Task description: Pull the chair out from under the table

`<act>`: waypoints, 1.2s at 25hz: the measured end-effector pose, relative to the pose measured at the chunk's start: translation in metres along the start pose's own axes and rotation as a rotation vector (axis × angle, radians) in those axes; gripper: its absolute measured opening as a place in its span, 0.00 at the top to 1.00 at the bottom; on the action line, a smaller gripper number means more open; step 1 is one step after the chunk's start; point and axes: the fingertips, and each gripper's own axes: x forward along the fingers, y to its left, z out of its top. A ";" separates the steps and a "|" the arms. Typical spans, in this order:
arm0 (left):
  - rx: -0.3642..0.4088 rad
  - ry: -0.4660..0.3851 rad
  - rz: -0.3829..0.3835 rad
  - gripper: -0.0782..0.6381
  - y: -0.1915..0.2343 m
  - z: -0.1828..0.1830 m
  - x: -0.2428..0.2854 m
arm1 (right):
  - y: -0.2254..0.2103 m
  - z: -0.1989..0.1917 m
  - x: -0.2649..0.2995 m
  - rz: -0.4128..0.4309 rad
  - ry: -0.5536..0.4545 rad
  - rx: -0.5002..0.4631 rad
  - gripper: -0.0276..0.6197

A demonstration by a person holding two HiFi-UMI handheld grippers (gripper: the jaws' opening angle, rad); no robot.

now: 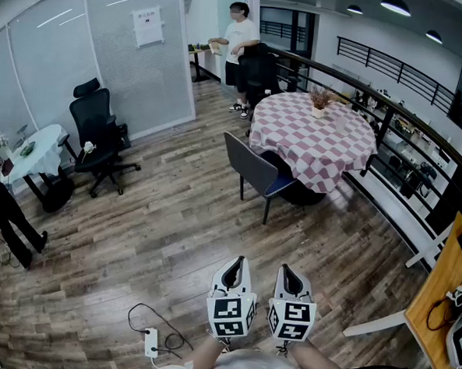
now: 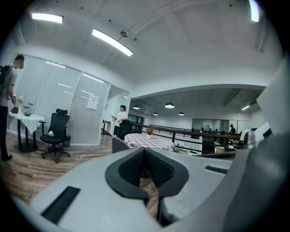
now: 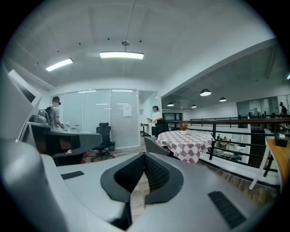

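Approach step, not yet begun: left gripper [image 2: 145, 153] and right gripper [image 3: 144, 157] both have jaws together on nothing, low in the head view's centre. The grey chair [image 1: 254, 167] stands mid-frame, well apart from them, its seat under the checked-cloth round table [image 1: 327, 147]. The next move likely calls for closing in, parting the jaws and clamping the backrest's top edge.

Left gripper [image 2: 146, 154] fills lower half of frame. Black fingers [image 2: 127, 172] closed together, nothing between. Just above them, 12 o'clock: grey chair [image 2: 118, 144] at left edge of round desk [image 2: 149, 141] with checked cloth. Person [image 2: 121, 117] standing beyond, 11 o'clock. Black office chair [image 2: 55, 133] beside small white desk [image 2: 28, 118], 9 o'clock. Wooden floor [image 2: 27, 167].
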 end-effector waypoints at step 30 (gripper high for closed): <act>-0.005 0.057 -0.051 0.89 0.079 -0.017 -0.012 | 0.061 -0.032 0.015 -0.103 0.079 0.038 0.93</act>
